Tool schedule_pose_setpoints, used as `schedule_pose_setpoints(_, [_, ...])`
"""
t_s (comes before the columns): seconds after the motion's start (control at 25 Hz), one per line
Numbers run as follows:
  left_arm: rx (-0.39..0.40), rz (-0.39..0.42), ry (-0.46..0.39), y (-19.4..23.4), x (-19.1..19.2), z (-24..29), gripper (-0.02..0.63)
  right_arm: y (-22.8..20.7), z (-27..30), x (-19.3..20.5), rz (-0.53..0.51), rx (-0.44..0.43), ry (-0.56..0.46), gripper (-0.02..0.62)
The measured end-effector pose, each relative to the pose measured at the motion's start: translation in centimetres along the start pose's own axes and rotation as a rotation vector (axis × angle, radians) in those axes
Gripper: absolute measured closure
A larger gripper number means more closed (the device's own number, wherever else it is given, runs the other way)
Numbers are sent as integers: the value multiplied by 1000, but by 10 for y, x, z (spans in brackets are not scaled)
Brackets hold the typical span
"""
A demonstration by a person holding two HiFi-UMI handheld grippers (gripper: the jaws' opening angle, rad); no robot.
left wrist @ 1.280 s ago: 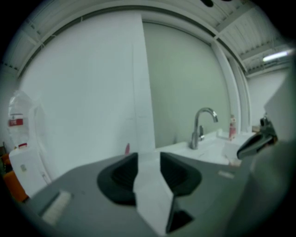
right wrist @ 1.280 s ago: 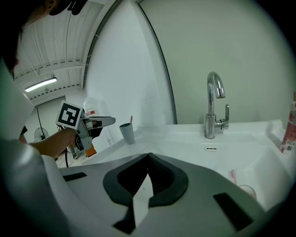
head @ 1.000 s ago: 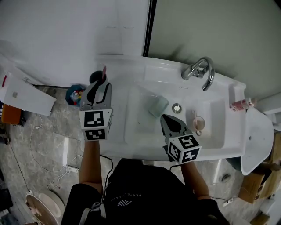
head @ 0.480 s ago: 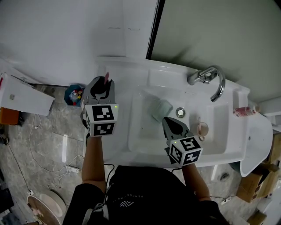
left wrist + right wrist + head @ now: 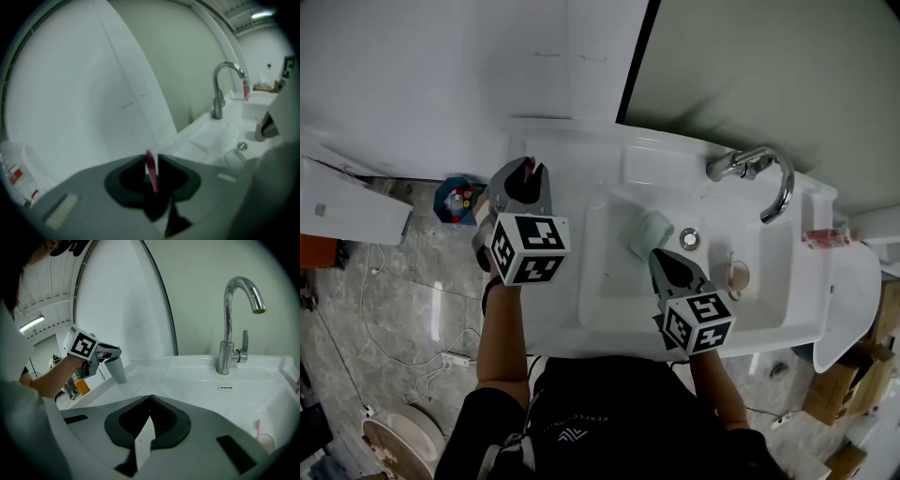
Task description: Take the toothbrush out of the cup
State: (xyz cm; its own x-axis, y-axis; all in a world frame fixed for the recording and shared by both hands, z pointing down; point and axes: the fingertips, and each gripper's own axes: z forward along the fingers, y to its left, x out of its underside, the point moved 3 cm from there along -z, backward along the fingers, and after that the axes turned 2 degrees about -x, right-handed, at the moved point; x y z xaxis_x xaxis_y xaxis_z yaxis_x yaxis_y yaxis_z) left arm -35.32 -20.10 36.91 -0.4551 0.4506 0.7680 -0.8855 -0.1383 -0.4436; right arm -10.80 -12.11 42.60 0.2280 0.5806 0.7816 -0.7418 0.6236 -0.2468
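The left gripper [image 5: 527, 172] has been brought down and forward over the cup [image 5: 118, 370], which stands on the back left corner of the sink [image 5: 602, 302]. A second ago the gripper was held short of the cup with its jaws wide. The gripper has also been rolled, as is shown by the marker cube now being tilted in the head view. Its jaws have just been closing, and the pink toothbrush [image 5: 151, 169] is now framed between their tips, its handle rising out of the cup. In the left gripper view the handle lies against one tip, while a thin pale slit seems to remain on the other side. The brush is therefore judged enclosed but not yet clamped.

The right gripper [image 5: 668, 264] is kept fully closed on nothing, low over the front of the basin. It has hardly been moved, and it is well apart from the cup.

The approach can be counted as done and the grasp as under way. A firm pinch is still needed before the brush can be lifted clear. The lift should follow the handle's lean, so that the cup is not dragged or tipped.
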Motion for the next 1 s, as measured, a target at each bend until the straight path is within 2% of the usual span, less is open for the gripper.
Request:
schedule_pose_setpoints(0.08, [2,-2,2,-1,1,1,531,-1,-1,2,4,5,3,595])
schedule_pose_setpoints(0.24, [3,14,5,-1,1,1,531,-4,-5,2,21,6,-6,595])
schedule_pose_setpoints(0.44, [-47,27,-18,2,-5,-8,538,-9,-13,-1,23,-10,-34,595])
schedule_pose_setpoints(0.76, [-172,49,-106,0,-35,-48,541,-21,-44,0,-5,-49,-70,595])
schedule_pose_setpoints(1.0, [-229,68,-193,-3,-63,-87,542,-21,-64,-6,-30,-70,-114,595])
